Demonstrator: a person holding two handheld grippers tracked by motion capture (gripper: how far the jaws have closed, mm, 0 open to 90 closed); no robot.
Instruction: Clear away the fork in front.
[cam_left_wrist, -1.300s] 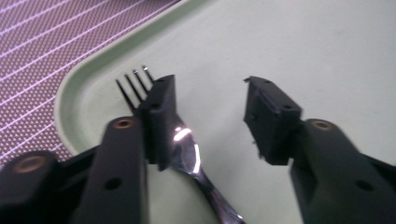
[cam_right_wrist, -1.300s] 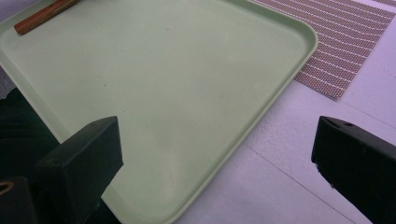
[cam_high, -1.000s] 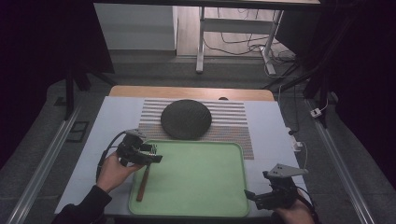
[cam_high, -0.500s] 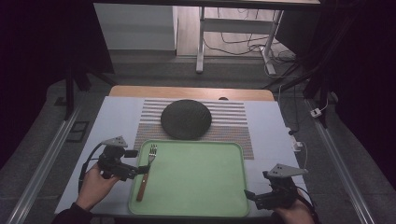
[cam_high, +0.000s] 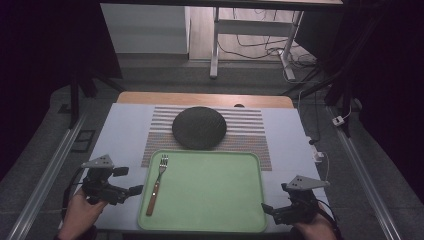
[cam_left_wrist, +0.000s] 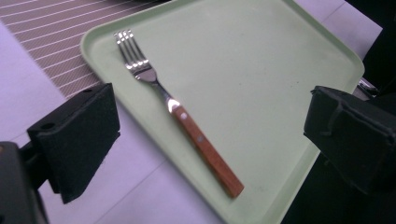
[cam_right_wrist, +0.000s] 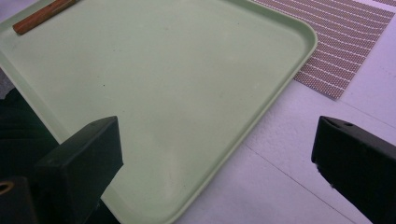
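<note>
A fork with a wooden handle lies flat on the left side of a light green tray, tines pointing away from me. My left gripper stands open just off the tray's left edge, apart from the fork. In the left gripper view the fork lies on the tray ahead of the open left gripper. My right gripper sits open at the tray's near right corner, empty. The right gripper view shows the tray between the wide jaws of the right gripper, with the fork's handle end far off.
A dark round plate rests on a striped placemat just behind the tray. The placemat's corner lies beside the tray. The white tabletop ends near my hands, and metal rails run along both sides.
My left gripper has drawn back leftward and toward me, off the tray, leaving the fork lying on it. The right gripper has not moved.
</note>
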